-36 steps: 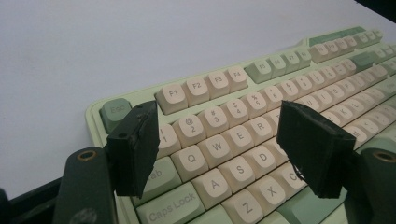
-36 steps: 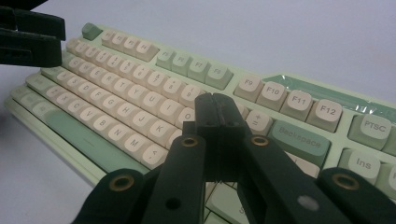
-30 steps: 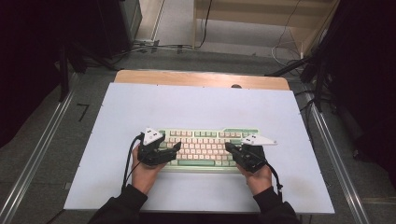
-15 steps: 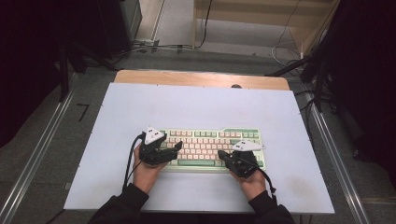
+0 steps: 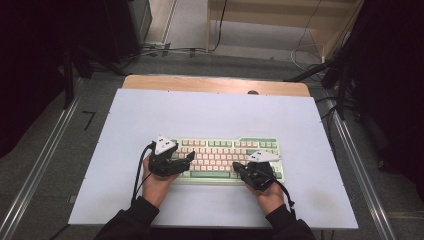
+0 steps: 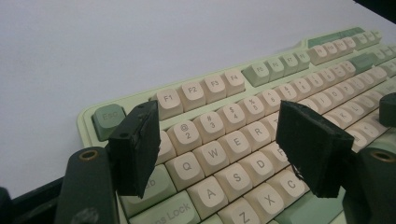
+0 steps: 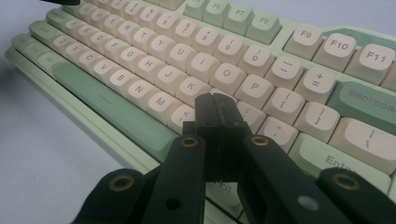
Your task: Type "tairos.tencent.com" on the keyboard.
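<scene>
One keyboard [image 5: 227,157], one white table [image 5: 210,112], two grippers, left [image 5: 186,158] and right [image 5: 237,169], two hands
</scene>
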`<state>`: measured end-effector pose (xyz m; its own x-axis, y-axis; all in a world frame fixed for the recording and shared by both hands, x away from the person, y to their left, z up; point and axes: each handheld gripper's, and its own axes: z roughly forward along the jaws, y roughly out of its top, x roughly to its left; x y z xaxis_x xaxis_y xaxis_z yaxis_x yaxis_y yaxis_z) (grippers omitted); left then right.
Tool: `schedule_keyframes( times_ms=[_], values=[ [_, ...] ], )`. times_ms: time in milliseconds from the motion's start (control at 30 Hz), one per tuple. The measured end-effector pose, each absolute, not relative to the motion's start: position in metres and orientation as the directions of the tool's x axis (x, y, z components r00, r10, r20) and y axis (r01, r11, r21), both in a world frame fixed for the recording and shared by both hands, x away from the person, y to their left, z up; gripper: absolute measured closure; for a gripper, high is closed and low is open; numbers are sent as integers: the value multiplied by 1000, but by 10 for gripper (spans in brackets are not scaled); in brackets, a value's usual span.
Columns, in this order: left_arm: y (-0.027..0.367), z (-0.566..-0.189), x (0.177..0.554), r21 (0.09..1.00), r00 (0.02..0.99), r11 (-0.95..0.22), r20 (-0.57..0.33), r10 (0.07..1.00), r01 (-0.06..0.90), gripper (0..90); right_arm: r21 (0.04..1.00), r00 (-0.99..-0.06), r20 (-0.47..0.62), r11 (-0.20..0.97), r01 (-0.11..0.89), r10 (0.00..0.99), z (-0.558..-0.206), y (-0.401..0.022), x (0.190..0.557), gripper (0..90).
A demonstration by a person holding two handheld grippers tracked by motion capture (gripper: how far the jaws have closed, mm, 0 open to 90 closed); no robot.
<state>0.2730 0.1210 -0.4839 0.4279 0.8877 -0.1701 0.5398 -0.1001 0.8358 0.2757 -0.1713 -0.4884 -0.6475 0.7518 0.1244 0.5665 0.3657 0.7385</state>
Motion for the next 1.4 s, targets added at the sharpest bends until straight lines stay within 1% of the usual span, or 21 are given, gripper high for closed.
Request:
schedule_keyframes(
  times_ms=[600,733,767,833,900,967,1033,1067,1100,1167,1267,1400],
  values=[
    [121,-484,273,835,427,-98,-173,888,542,311,740,-648,126,364,566,751,-490,-171,276,872],
    [121,-484,273,835,426,-98,-173,888,542,311,743,-658,95,386,546,747,-493,-170,276,873],
    [121,-484,273,835,426,-98,-172,888,541,311,738,-658,102,387,553,746,-492,-170,276,864],
    [122,-483,273,836,425,-99,-170,889,540,311,756,-659,111,367,542,744,-486,-172,275,839],
    [122,-484,273,834,424,-98,-170,890,542,311,781,-652,124,332,529,748,-479,-176,274,799],
    [122,-484,273,833,424,-97,-173,889,544,311,803,-643,139,294,518,753,-474,-182,275,721],
    [122,-484,272,835,426,-98,-172,888,542,311,811,-625,157,261,523,764,-472,-188,277,608],
    [122,-484,272,835,425,-98,-171,889,541,311,812,-618,160,253,526,770,-472,-190,278,514],
    [123,-484,272,835,425,-96,-174,888,542,311,813,-613,159,250,526,774,-472,-192,279,450],
    [124,-484,272,833,422,-97,-173,890,545,311,811,-602,156,247,531,783,-472,-196,282,375],
    [124,-485,271,832,422,-94,-177,889,547,311,806,-590,163,238,542,791,-473,-199,285,330],
    [126,-485,270,831,422,-91,-181,888,549,318,802,-586,164,239,548,794,-474,-198,287,319]
  ],
)
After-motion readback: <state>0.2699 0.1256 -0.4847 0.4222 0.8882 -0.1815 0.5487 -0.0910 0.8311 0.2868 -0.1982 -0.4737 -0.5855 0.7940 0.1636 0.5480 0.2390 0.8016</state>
